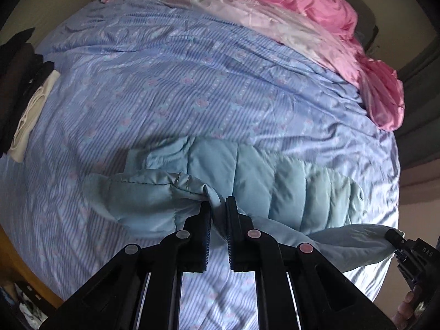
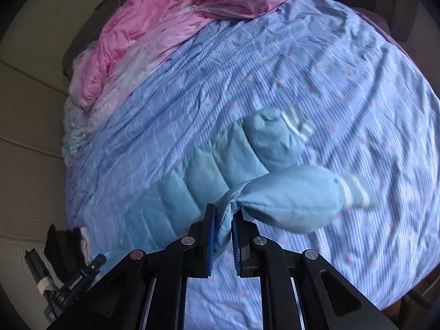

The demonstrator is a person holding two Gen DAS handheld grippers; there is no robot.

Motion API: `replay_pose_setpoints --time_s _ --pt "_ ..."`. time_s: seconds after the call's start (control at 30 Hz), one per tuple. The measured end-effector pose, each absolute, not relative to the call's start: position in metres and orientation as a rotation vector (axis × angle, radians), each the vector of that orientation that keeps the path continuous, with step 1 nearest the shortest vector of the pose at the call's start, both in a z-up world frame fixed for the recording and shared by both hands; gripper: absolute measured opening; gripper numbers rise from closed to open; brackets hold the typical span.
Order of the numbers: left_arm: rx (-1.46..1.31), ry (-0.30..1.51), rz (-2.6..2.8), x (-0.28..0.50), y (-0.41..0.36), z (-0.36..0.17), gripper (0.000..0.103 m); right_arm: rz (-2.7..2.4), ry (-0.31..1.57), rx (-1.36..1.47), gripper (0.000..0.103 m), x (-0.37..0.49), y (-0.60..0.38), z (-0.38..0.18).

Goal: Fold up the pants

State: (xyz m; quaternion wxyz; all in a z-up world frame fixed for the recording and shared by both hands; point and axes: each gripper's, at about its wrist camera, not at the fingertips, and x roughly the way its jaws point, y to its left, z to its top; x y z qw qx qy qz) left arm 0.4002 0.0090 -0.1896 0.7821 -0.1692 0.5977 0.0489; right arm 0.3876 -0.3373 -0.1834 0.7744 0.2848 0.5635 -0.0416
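1 pr light-blue quilted pants [image 1: 275,181]. 2 grippers: left gripper [image 1: 218,206], right gripper [image 2: 224,214]. 1 bed w/ 1 blue striped cover [image 1: 178,88], 1 pink quilt [image 1: 302,2]. 1 pile of dark + white clothes [image 1: 24,82] at bed edge.

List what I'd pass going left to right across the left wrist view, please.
Dark clothes pile → white garment → left hand-held gripper pinching the pants → pink quilt → right hand-held gripper.

pants [image 1: 264,181] | light blue, quilted | partly lifted off bed
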Motion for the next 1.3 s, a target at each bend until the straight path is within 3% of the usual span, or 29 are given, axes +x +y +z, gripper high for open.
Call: replay_pose_setpoints --time_s 0.37,0.43,0.5,0.53,0.6,0.67,0.7,0.93,1.3 --pt "-0.335 1.363 0.180 0.468 0.005 -0.234 0.012 -0.129 1.321 0.611 0.014 0.474 -0.339 -0.238" --pt "-0.306 1.374 0.190 0.475 0.003 -0.241 0.015 -0.142 1.337 0.605 0.023 0.482 -0.339 -0.244" --pt "-0.263 1.384 0.190 0.481 0.000 -0.245 0.016 -0.155 1.334 0.587 0.041 0.488 -0.341 -0.244" --pt "-0.232 1.388 0.188 0.483 -0.003 -0.244 0.017 -0.145 1.327 0.582 0.043 0.489 -0.342 -0.242" --pt "-0.179 1.357 0.172 0.481 -0.008 -0.236 0.029 -0.119 1.306 0.559 0.056 0.488 -0.343 -0.233" --pt "-0.125 1.284 0.135 0.475 -0.015 -0.218 0.068 -0.097 1.277 0.522 0.061 0.483 -0.345 -0.221" --pt "-0.100 1.237 0.110 0.470 -0.020 -0.206 0.072 -0.082 1.262 0.500 0.063 0.479 -0.346 -0.214" --pt "0.067 1.074 -0.073 0.426 -0.067 -0.156 0.072 -0.040 1.136 0.364 0.068 0.431 -0.381 -0.174" --pt "0.136 1.219 -0.114 0.406 -0.120 -0.213 0.072 -0.046 1.213 0.607 0.068 0.429 -0.429 -0.246"
